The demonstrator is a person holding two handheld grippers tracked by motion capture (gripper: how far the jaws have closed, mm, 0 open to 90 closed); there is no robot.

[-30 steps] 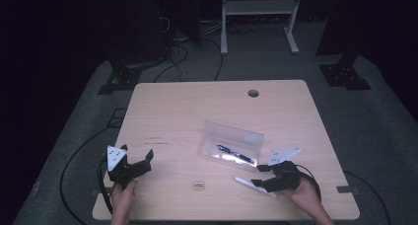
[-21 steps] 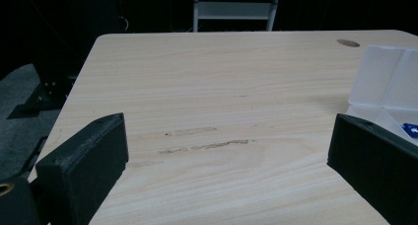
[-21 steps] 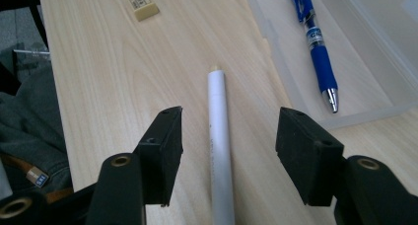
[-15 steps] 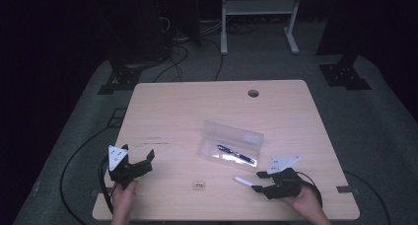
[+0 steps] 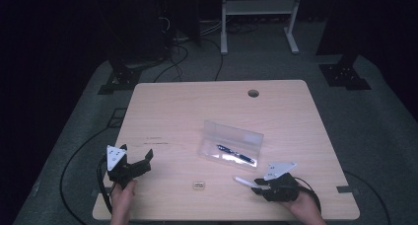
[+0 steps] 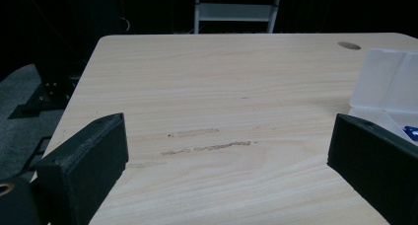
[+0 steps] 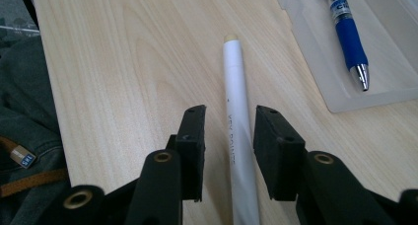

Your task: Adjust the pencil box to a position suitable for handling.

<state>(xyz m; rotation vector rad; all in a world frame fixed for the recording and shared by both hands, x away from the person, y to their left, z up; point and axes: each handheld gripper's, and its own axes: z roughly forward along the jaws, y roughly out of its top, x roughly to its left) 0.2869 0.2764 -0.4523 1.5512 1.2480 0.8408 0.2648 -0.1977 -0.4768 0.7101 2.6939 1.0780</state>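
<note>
A white pen (image 7: 235,82) lies flat on the wooden table (image 5: 197,111) near its front right. My right gripper (image 7: 229,131) straddles the pen's near end. Its jaws have just been closing with the pen between them, and a gap still shows on the left side, so it is open. In the high view the right gripper (image 5: 261,185) points left at the white pen (image 5: 244,181). An open clear plastic case (image 5: 231,142) holds a blue pen (image 5: 235,154). My left gripper (image 5: 135,160) rests at the front left, wide open and empty.
A small flat pale object (image 5: 198,185) lies near the front edge between the two hands. A round cable hole (image 5: 253,93) sits at the table's far side. The clear case (image 6: 389,82) stands to the right of the left gripper. A dark green garment (image 7: 24,111) lies beyond the table's edge.
The right gripper's jaws have narrowed around the white pen, and the hand has shifted slightly toward the front edge. The left gripper has not moved.
</note>
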